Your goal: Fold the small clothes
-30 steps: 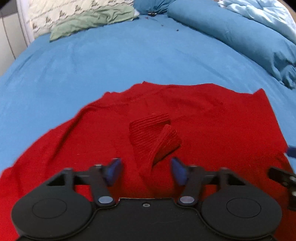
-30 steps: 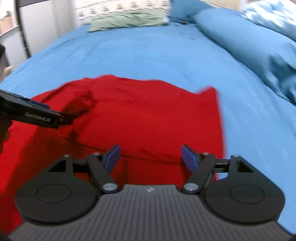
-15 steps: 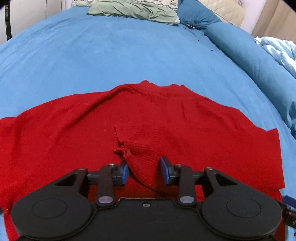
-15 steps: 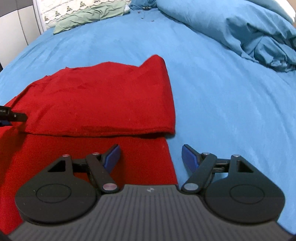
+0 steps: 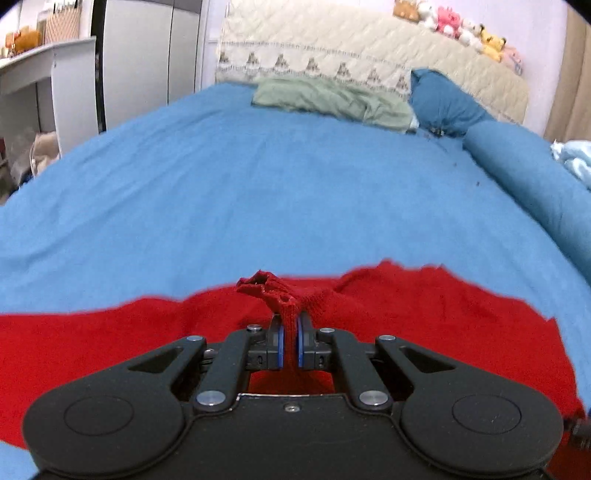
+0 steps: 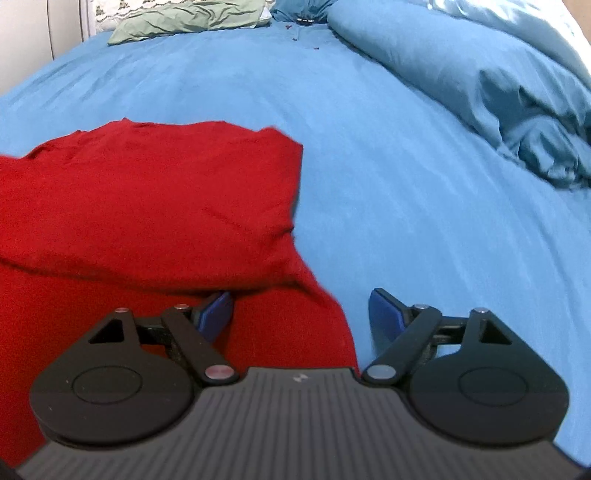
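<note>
- The left tongs (image 5: 290, 341) are clenched on a bunched, ribbed piece of the red sweater (image 5: 424, 325); the knit rises between the blue pads (image 5: 279, 343) and ends in a crumpled tip just ahead of them.
- The rest of that sweater spreads to both sides of the left tongs and beneath them, lying on the blue bedsheet (image 5: 258, 192).
- Ahead of the left tongs the sheet runs to a green pillow (image 5: 332, 98), which lies at the foot of a cream quilted headboard (image 5: 369, 55).
- A dark blue pillow (image 5: 443, 103) sits just right of the green one, and a row of soft toys (image 5: 461, 26) lines the top of the headboard.
- Far ahead and to the left of the left tongs stand a white wardrobe (image 5: 147, 55) and a white shelf (image 5: 44, 62).
- The right tongs (image 6: 301, 314) are released, with the jaws wide apart and nothing between them.
- In the right wrist view the red sweater (image 6: 147, 206) lies ahead and to the left of the right tongs, with one layer folded over another; the fold edge runs just ahead of the left pad (image 6: 218, 314).
- The sweater's lower layer reaches in between the jaws from the left, and its right edge lies within the gap.
- The right pad (image 6: 386, 314) hangs over the bare blue bedsheet (image 6: 406, 184).
- Ahead and to the right of the right tongs a rumpled blue duvet (image 6: 498, 92) is heaped along the bed's side.
</note>
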`<state>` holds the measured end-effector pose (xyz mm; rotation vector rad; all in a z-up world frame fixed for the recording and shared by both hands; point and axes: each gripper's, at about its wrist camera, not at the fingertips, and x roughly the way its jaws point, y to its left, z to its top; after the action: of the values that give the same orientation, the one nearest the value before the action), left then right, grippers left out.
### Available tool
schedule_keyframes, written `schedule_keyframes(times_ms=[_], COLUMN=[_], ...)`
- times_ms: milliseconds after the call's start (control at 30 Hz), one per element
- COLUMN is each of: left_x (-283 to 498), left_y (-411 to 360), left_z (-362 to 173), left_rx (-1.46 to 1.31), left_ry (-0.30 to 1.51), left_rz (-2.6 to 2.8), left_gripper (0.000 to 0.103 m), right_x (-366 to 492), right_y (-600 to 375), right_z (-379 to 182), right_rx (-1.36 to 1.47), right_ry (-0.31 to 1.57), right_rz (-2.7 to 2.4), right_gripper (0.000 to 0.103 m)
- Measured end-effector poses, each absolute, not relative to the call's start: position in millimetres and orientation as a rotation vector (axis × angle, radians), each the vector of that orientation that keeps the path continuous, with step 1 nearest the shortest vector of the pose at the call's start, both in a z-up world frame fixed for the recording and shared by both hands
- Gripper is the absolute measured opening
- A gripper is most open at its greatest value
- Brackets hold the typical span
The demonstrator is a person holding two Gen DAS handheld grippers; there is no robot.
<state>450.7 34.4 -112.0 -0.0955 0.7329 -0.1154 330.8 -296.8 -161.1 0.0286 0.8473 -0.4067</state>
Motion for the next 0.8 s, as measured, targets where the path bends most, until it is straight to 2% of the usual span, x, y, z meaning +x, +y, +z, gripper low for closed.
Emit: schedule_keyframes(times_ms=[200,333,433,500,533,567,600,667,733,767,800], left_x=[448.2,438.3,424.8,417.6,413.0,410.7,406.3,399.9,397.6,399.7,403.0], left_y=[36.5,43.3,49.5,53.5,55.4,54.6,54.6,52.2,45.9,39.4,33.0], left_z=[-120.4,-134.5,-145.2,-146.0,-144.0,-142.2,-138.6,-127.6,-117.9,-115.2,-115.1], left_rx=[-0.094,-0.078,-0.041,-0.004,0.028,0.062,0.094,0.128,0.128,0.136,0.143], left_ry=[0.746,0.788,0.823,0.836,0.837,0.836,0.827,0.8,0.768,0.76,0.757], left_rz=[-0.115,-0.12,-0.126,-0.118,-0.097,-0.068,-0.049,-0.069,-0.133,-0.163,-0.18], left_gripper=[0.007,0.007,0.011,0.027,0.031,0.041,0.045,0.045,0.056,0.067,0.069], right_x=[347.6,337.0,331.8,330.7,329.9,328.1,325.5,316.7,312.5,314.6,319.5], right_y=[-301.6,-321.8,-324.1,-326.3,-329.2,-332.4,-334.0,-329.1,-319.2,-311.9,-303.7], right_z=[-162.0,-162.7,-162.3,-160.8,-159.2,-156.5,-153.0,-137.3,-120.6,-115.1,-112.9], right_rx=[-0.122,-0.119,-0.162,-0.178,-0.17,-0.157,-0.15,-0.133,-0.072,-0.042,-0.022], right_ry=[0.849,0.871,0.87,0.876,0.885,0.896,0.902,0.872,0.819,0.8,0.787], right_rz=[-0.471,-0.464,-0.42,-0.398,-0.388,-0.377,-0.368,-0.331,-0.218,-0.154,-0.1], right_gripper=[0.096,0.097,0.097,0.097,0.097,0.097,0.097,0.097,0.098,0.098,0.098])
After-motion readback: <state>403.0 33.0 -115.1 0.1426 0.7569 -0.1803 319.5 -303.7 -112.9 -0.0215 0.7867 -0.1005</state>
